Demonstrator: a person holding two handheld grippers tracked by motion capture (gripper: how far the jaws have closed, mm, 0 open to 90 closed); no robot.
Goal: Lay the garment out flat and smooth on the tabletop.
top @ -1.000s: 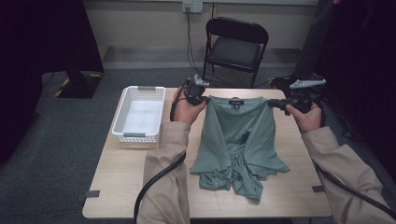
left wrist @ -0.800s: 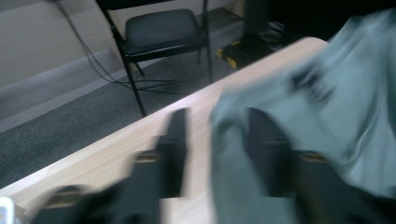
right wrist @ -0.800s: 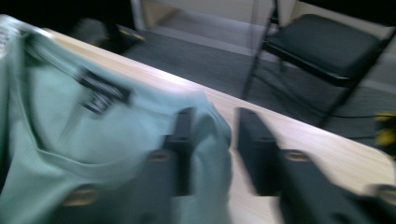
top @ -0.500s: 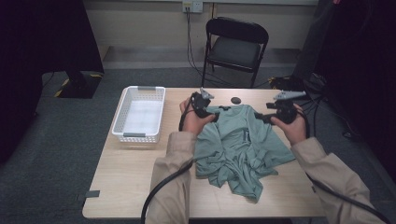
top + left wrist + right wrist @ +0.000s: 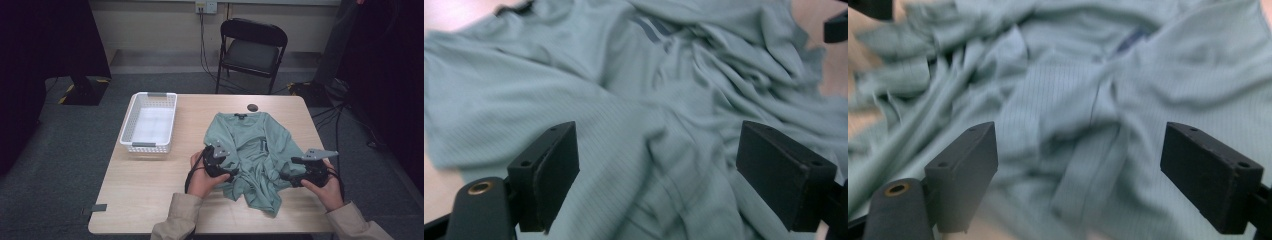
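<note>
Worktop point(image 5: 150, 200): green shirt point(image 5: 250, 145) lies crumpled mid-right, collar far side, label unreadable. White basket point(image 5: 149, 121) and dark disc point(image 5: 253, 107) in high view. Left tongs point(image 5: 231, 176) and right tongs point(image 5: 284, 176) spread, just opened, empty, over the hem.

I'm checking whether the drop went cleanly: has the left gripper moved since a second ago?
Yes. The left gripper has come toward the table's near edge, away from the white basket's far end, its jaws having just opened over the green shirt.

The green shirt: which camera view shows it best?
The high view: the whole green shirt lies rumpled on the table. The left and right gripper views give blurred close-ups of its folds between open jaws.
</note>
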